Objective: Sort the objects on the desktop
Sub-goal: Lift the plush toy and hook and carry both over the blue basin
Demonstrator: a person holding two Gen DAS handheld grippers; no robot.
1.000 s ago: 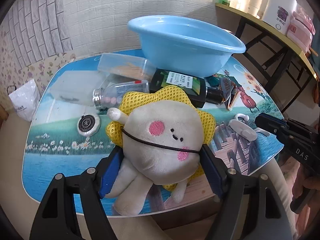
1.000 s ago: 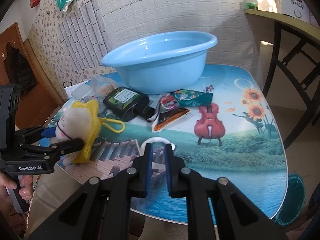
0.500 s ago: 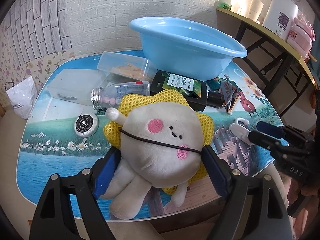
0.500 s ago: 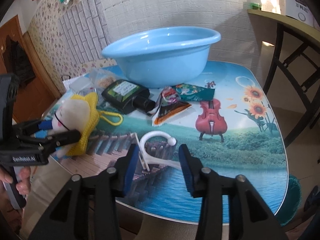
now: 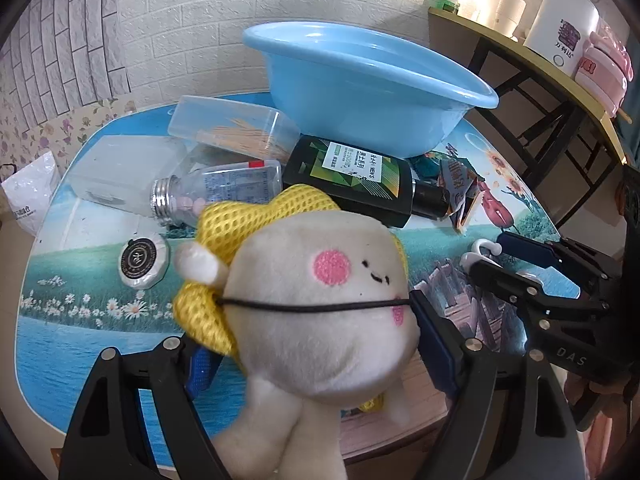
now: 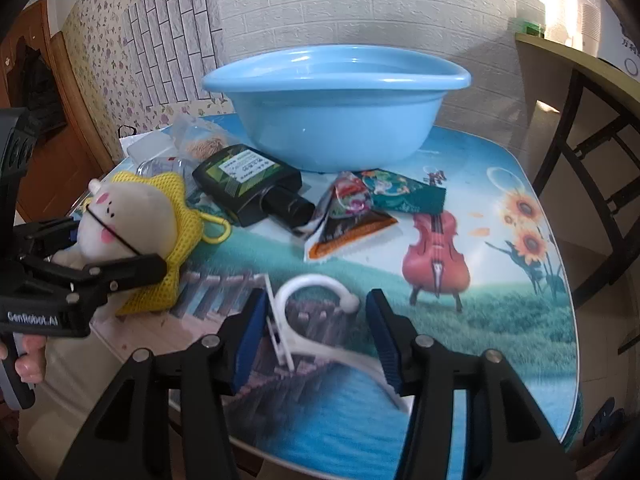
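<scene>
Plush toy [image 5: 320, 300] clamped in left gripper [image 5: 312, 344] above table [image 6: 500, 288] edge. Right gripper [image 6: 316, 332], jaws just opening, stands apart around white hook [image 6: 312, 304] on table.

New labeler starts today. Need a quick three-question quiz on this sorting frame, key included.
1. True or false: the blue basin already holds sorted items.
2. What sits between the left gripper fingers?
3. The white plastic hook lies: A) in the basin, B) on the table between the right gripper fingers, C) on the dark bottle.

Key: 1 false, it looks empty. 2 the plush toy with its yellow mesh. 3 B; those jaws have just been opening, and the pads are not pressing it.
</scene>
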